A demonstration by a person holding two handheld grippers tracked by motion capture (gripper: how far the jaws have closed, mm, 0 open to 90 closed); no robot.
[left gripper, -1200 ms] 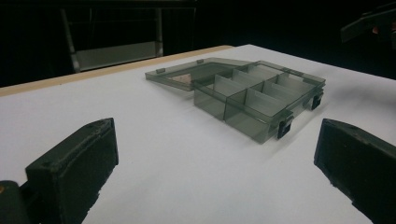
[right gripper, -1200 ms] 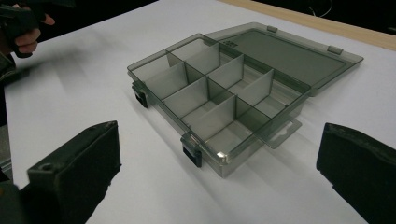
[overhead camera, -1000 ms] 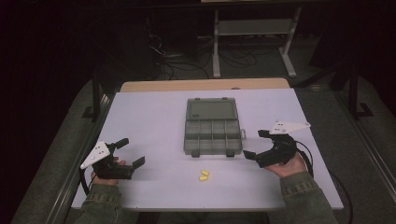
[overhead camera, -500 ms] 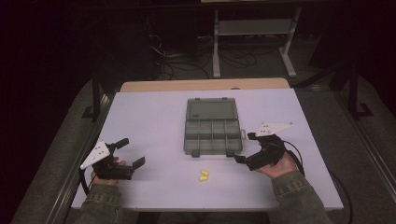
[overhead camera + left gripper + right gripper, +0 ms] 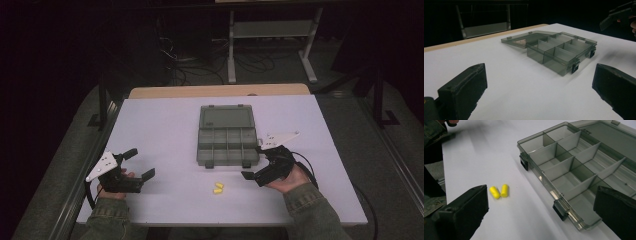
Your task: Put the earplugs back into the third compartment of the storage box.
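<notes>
In the high view, the right gripper [image 5: 256,164] hovers over the white table [image 5: 160,130] with its jaws apart, just beside the near right corner of the open compartment box [image 5: 227,145]; the two yellow earplugs [image 5: 218,188] lie on the table near it, toward the person's left. The left gripper [image 5: 135,164], jaws also apart, rests well apart from them at the table's left edge. In the left gripper view, the box sits ahead between the spread jaws. In the right gripper view, the earplugs [image 5: 498,191] lie side by side, touching, just beside the left jaw, with the box to their right.
</notes>
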